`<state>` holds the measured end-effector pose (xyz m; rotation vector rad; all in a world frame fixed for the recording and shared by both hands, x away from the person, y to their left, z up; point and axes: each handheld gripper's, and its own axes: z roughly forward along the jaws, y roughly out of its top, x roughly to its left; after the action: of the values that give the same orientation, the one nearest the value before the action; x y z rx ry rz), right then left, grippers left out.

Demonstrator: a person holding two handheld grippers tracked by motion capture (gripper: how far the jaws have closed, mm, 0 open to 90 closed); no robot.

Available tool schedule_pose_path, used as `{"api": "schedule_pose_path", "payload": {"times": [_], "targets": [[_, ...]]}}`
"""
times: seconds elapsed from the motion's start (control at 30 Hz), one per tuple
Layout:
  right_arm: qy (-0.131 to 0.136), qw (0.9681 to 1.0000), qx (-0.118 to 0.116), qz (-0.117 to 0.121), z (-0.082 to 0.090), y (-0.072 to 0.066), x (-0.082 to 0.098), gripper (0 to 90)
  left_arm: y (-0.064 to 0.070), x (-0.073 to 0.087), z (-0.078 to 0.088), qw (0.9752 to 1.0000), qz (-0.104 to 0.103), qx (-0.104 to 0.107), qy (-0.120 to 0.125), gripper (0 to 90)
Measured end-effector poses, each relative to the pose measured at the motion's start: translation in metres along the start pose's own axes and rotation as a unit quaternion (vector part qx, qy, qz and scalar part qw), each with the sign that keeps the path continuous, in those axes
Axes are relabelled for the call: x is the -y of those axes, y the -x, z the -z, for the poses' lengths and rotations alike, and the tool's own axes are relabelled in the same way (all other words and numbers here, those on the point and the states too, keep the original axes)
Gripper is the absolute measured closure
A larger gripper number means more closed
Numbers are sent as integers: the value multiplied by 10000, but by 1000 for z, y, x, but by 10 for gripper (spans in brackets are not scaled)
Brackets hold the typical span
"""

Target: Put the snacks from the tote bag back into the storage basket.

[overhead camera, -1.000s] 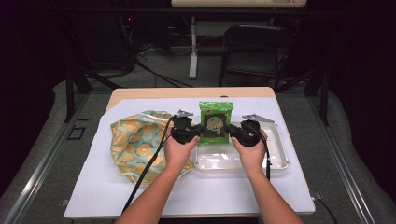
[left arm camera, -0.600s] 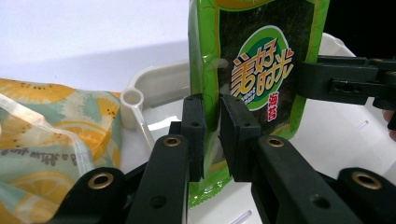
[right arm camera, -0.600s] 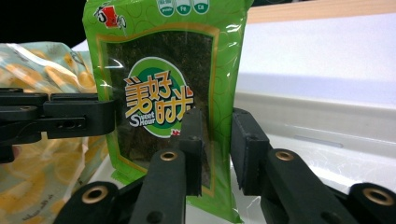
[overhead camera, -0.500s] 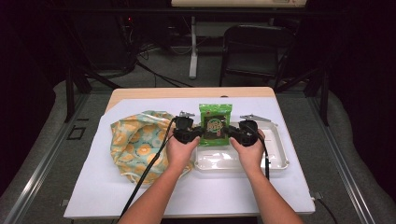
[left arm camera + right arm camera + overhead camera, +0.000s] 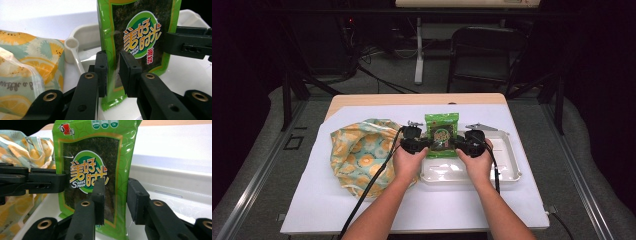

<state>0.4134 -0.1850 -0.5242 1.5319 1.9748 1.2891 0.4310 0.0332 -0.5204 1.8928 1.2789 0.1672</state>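
Observation:
A green seaweed snack packet [image 5: 441, 132] stands upright in the white tray [image 5: 507, 170]. My left gripper [image 5: 424, 145] has its jaws around the packet's left edge and my right gripper [image 5: 459, 145] around its right edge. In the left gripper view the packet [image 5: 142, 37] passes between my jaws [image 5: 113, 57], with a gap showing beside the pads. The right gripper view shows the packet [image 5: 92, 157] between wider-spread jaws [image 5: 116, 185]. Both pairs of jaws have just been opening, with the packet still between them.
A yellow and teal patterned cloth bag [image 5: 362, 155] lies left of the tray on the white mat [image 5: 312, 200]. A white plastic spoon [image 5: 72, 50] rests at the tray's edge, next to a clear pouch [image 5: 17, 82]. A dark chair [image 5: 482, 50] stands beyond the table.
Both hands have sunk slightly with the packet, which now sits lower over the tray. The jaws on both sides have spread apart.

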Motion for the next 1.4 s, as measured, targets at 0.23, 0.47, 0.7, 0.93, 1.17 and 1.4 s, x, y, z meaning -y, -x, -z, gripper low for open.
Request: {"api": "schedule_pose_path", "payload": {"times": [0.23, 0.47, 0.7, 0.93, 1.17, 1.4], "targets": [[-116, 9999, 13, 67, -5, 3, 2, 659, 0, 1, -7, 9999, 8, -54, -91, 755], [-176, 9997, 4, 166, -8, 4, 5, 653, 0, 2, -12, 9998, -33, -140, -127, 752], [-260, 9991, 186, 270, -14, 4, 7, 650, 0, 2, -15, 9997, -52, -179, -154, 745], [-289, 9987, 269, 335, -18, 2, 8, 651, -1, 2, -18, 9997, -23, -191, -152, 735], [-401, 9980, 300, 377, -20, 3, 9, 620, -1, 4, -20, 9996, -120, -214, -139, 707], [-362, 9974, 367, 513, -23, 1, 10, 609, 2, 5, -21, 9992, -215, -295, -135, 688]]}}
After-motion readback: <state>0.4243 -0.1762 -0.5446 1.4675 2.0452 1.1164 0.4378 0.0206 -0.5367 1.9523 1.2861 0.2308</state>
